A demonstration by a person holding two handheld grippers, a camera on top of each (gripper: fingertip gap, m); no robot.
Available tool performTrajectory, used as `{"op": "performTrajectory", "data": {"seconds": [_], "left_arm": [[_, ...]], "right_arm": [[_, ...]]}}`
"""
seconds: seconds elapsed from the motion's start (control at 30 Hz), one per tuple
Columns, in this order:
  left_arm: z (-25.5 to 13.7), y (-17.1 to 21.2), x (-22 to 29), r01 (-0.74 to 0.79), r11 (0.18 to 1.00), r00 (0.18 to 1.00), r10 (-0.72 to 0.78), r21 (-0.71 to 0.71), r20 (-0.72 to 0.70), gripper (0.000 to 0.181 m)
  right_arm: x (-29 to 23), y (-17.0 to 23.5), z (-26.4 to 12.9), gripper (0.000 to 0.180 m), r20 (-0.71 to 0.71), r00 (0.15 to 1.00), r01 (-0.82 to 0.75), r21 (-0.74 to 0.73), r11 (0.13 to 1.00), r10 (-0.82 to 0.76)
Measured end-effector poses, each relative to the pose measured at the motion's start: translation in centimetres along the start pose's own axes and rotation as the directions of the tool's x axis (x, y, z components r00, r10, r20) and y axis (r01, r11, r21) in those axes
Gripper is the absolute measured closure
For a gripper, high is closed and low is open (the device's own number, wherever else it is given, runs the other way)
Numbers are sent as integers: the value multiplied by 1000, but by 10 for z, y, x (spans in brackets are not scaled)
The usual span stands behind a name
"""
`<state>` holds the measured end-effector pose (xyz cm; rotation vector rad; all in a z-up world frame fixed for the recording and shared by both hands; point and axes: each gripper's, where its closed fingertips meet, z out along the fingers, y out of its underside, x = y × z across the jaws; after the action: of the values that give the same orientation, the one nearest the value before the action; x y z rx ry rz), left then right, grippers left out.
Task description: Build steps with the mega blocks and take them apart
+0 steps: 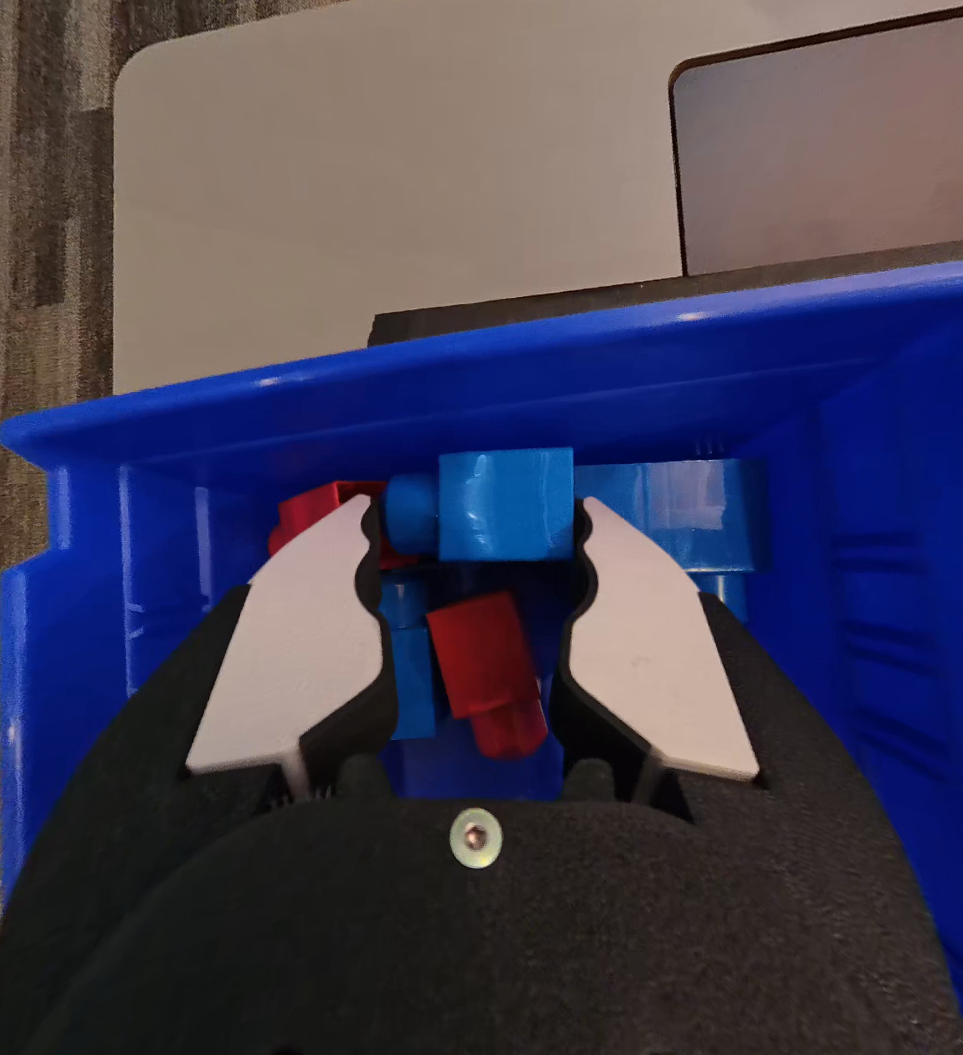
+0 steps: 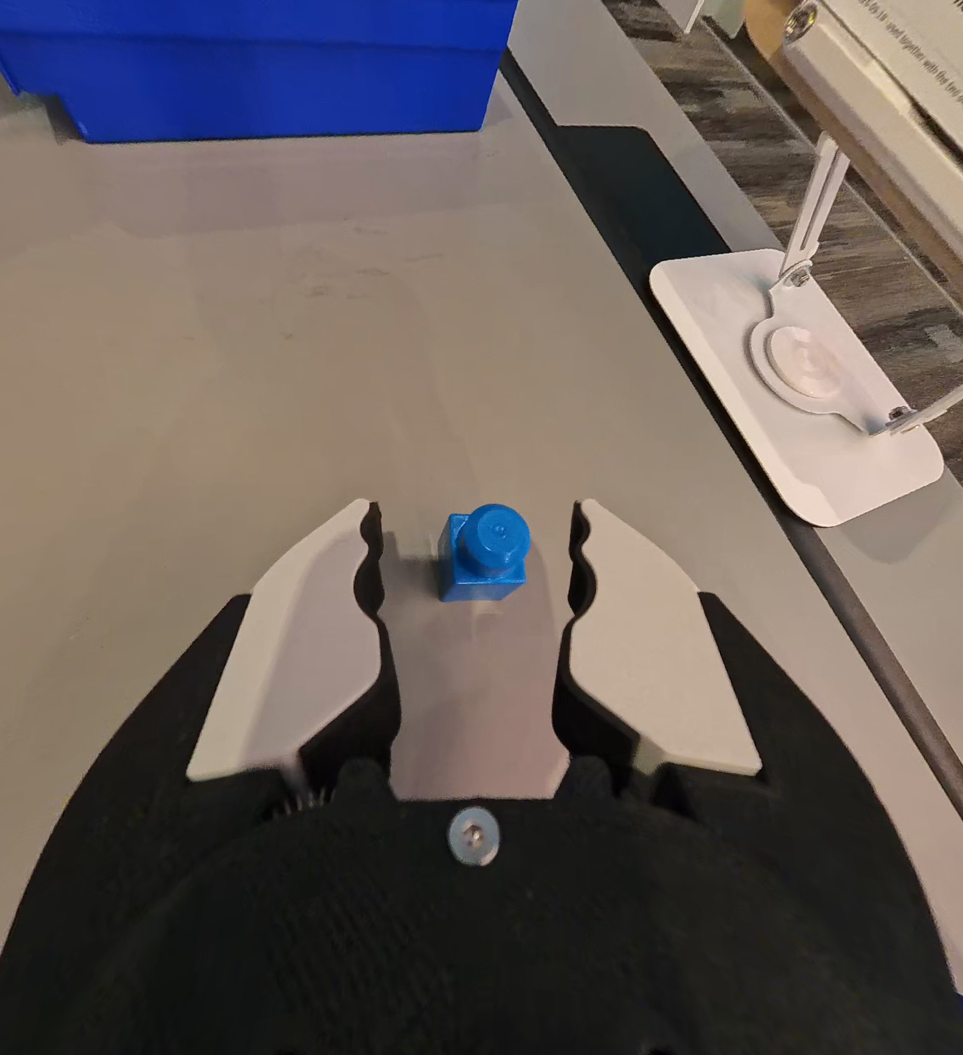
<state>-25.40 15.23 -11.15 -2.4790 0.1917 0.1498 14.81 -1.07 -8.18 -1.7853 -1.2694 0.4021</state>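
Grey tabletop (image 2: 239, 342) carries everything in front of you, with mottled brown carpet (image 1: 16, 228) beyond its edge. Your left tool (image 1: 476, 514) reaches down into the deep blue plastic bin (image 1: 467, 377), its white fingers spread and holding nothing. A glossy light blue single-stud block (image 1: 504, 505) lies on its side between the fingertips, stud pointing left; whether the pads touch it, you cannot tell. Below it a red single-stud block (image 1: 482, 656) lies tilted with its stud toward the camera, beside more blue blocks, and another red block (image 1: 308, 514) shows partly behind the left finger.

Your right tool (image 2: 476, 514) hovers released over the tabletop, jaws wide. Between its fingertips, clear of both, a small blue one-stud block (image 2: 482, 556) stands upright on the tabletop, round stud on top. The bin sits farther back on the left. At the right edge rests a white stand base (image 2: 798, 388) with a thin metal arm. A white printed card (image 2: 935, 74) with dark lettering shows in the upper right corner.
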Motion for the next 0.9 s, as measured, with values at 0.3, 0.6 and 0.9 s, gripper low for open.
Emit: {"op": "performTrajectory", "data": {"seconds": [0.3,0.6,0.9], "left_arm": [[-63,-19,4,-134,970,991,128,202,44,117],[-260,-49,180,-236,589,803,566,773,-187,118],[-403,-1,339,34,333,364,874,942,-322,118]], "right_arm": [[8,-8,-8,115,-51,998,29,14,999,-28],[-14,-79,-56,116,282,935,-305,323,896,217],[-65,-150,-143,101,988,125,-896,73,438,93]]}}
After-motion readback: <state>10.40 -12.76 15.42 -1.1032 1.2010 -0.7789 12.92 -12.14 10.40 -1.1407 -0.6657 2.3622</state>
